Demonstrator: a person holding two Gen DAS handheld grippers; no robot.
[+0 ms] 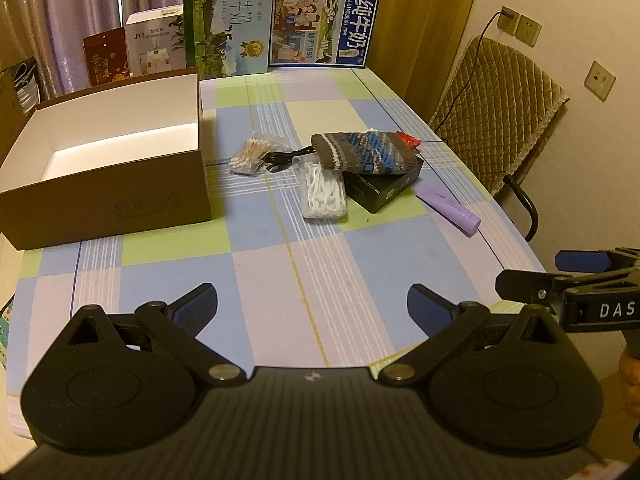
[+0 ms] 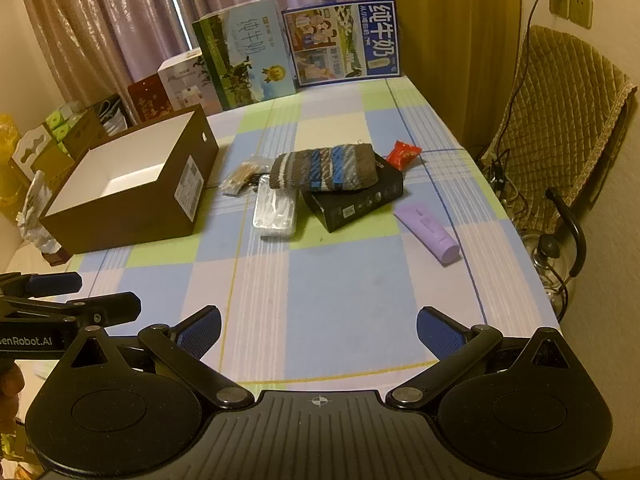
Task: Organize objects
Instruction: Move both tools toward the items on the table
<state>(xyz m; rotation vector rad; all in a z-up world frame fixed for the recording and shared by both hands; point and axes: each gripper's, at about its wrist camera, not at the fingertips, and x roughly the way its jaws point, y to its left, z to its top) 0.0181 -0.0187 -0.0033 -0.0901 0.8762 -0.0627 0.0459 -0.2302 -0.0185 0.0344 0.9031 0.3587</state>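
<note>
An open brown box point(image 1: 108, 196) point(image 2: 132, 212) with a white inside stands at the left of the checked table. A pile lies mid-table: a striped knit sock point(image 1: 362, 152) point(image 2: 326, 168) on a black box point(image 1: 384, 186) point(image 2: 356, 200), a clear case of white floss picks point(image 1: 324, 192) point(image 2: 274, 208), a bag of cotton swabs point(image 1: 256, 152) point(image 2: 240, 174), a black cable point(image 1: 280, 158), a red wrapper point(image 1: 408, 140) point(image 2: 404, 154). A purple tube point(image 1: 450, 210) point(image 2: 428, 228) lies to the right. My left gripper point(image 1: 312, 308) and right gripper point(image 2: 318, 330) are open and empty above the near table edge.
Two milk cartons point(image 1: 228, 20) point(image 2: 344, 42) and smaller boxes point(image 1: 154, 42) stand along the far edge before curtains. A padded chair point(image 1: 500, 112) point(image 2: 560, 128) stands to the right, with a kettle point(image 2: 554, 260) beside it. Boxes and bags point(image 2: 68, 128) crowd the far left.
</note>
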